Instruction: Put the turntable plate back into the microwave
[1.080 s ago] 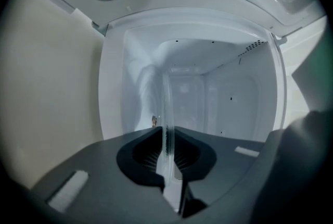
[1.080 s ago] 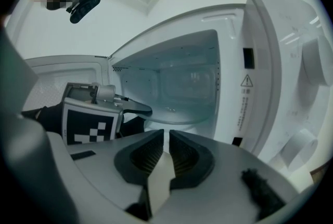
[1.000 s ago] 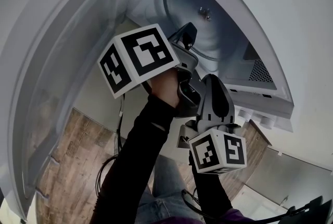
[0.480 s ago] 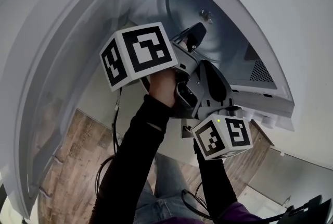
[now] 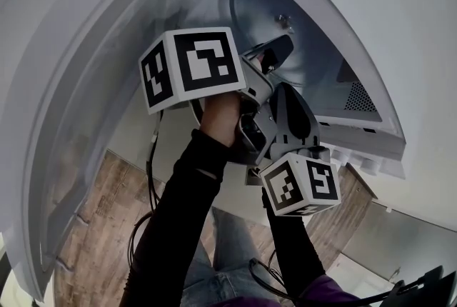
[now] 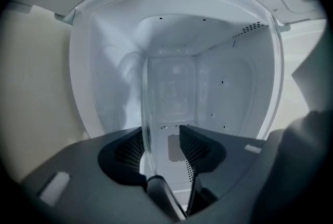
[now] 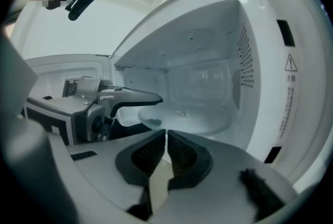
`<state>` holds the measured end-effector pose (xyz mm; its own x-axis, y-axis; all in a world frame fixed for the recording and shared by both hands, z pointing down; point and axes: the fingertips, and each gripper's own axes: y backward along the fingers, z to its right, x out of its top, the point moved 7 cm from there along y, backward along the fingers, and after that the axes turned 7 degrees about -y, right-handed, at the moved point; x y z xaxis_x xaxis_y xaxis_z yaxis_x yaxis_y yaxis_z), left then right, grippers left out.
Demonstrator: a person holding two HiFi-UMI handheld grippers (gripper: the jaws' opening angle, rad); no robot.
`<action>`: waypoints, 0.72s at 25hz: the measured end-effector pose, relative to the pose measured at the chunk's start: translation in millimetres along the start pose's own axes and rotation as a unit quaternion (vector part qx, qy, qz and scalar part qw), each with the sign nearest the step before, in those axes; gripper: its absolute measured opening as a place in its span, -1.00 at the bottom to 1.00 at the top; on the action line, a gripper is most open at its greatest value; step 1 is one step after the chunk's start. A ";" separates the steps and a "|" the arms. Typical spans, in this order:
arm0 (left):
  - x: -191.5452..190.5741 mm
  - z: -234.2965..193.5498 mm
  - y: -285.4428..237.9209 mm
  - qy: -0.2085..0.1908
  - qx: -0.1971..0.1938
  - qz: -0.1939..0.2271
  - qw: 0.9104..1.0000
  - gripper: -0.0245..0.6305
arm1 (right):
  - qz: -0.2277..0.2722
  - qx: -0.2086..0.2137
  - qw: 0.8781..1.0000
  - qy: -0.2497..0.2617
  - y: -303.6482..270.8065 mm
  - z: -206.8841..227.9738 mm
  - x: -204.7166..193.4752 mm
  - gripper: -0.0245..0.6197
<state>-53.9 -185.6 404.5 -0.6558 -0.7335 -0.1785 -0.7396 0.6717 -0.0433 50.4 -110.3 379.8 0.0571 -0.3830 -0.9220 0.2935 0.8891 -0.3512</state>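
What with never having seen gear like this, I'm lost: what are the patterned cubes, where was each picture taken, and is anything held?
A person stands at an open microwave with a hand-held gripper in each hand; the patterned cubes belong to them. One picture comes from a camera on the person's head, the other two from cameras on the hand-held grippers. The glass turntable plate lies inside the microwave. Its rim stands between the left hand-held gripper's jaws, which have just been opening and do not clamp it. The right hand-held gripper's jaws have just been closing, with nothing between them.
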 end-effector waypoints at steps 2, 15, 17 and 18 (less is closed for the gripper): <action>0.4 0.5 -0.3 -0.005 -0.002 -0.012 1.000 -0.31 | 0.001 -0.005 1.000 0.001 -0.3 0.8 -0.5 -0.87; -6.4 4.1 -0.4 -0.047 0.005 -0.095 0.994 -0.26 | 0.021 -0.044 0.999 -0.015 -3.0 15.1 0.8 -0.87; -8.7 4.7 -1.1 -0.049 -0.001 -0.108 0.993 -0.24 | 0.022 -0.049 0.998 -0.013 -1.6 16.9 0.0 -0.87; -9.7 5.0 -1.2 -0.050 -0.004 -0.114 0.992 -0.23 | 0.022 -0.052 0.998 -0.012 -1.0 17.4 -0.4 -0.87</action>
<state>-45.8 -178.7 401.3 -0.4527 -0.8522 -0.2624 -0.8686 0.4879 -0.0863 66.7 -115.3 383.4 0.0911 -0.3471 -0.9334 0.1903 0.9261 -0.3258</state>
